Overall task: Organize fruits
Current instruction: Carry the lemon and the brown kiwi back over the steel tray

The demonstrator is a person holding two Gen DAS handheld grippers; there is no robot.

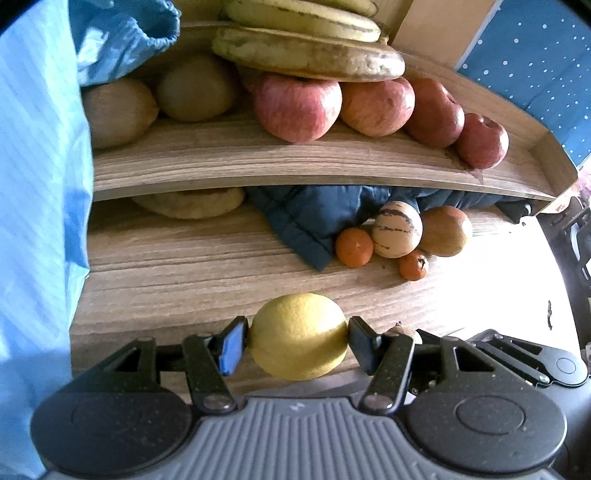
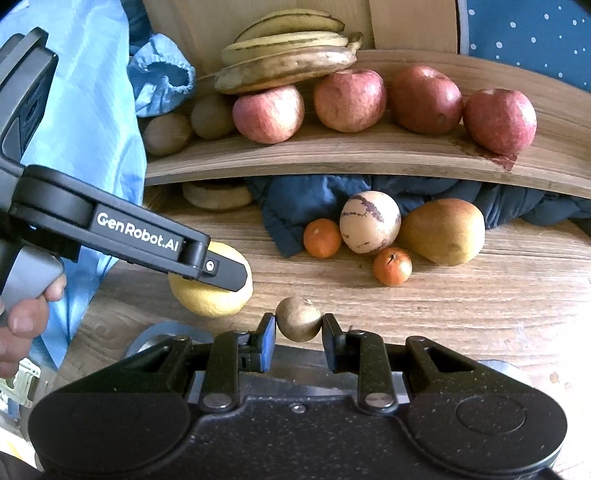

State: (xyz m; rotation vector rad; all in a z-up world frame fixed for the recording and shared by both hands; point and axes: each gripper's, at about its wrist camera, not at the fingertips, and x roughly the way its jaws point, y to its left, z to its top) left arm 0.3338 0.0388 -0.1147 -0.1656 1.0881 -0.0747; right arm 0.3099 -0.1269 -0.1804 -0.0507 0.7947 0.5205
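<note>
Wood-grain tabletop (image 2: 461, 306) with a raised wooden shelf (image 2: 332, 155) across the back; blue dotted fabric (image 2: 535, 33) behind at upper right.

Lemon (image 1: 298, 336): clamped between the two pads of the left gripper (image 1: 297, 341), low over the table's near edge. From the right wrist view the same lemon (image 2: 207, 295) sits partly behind that gripper's black finger.

Small brown round fruit (image 2: 299, 319): pinched by the right gripper (image 2: 299, 330), both pads touching its sides, just right of the lemon and apart from it. Cannot tell if it rests on the table or is lifted.

Loose cluster farther back on the table: two small oranges (image 2: 322, 238) (image 2: 392, 266), a cream ball-shaped fruit with purple streaks (image 2: 370, 222) between them, a yellow-brown pear (image 2: 443, 232) touching its right side. Dark blue quilted cloth (image 2: 295, 206) bunched under the shelf, right behind the cluster. Flat tan object (image 2: 218, 195) under the shelf at left; kind unclear.

Shelf top: four red apples (image 2: 424, 99) in a row, two kiwis (image 2: 212, 116) to their left, bananas (image 2: 288, 55) stacked over the leftmost apple.

Light blue sleeve (image 1: 37, 221) fills the left edge; the person's fingers (image 2: 26, 317) grip the left tool's handle.
</note>
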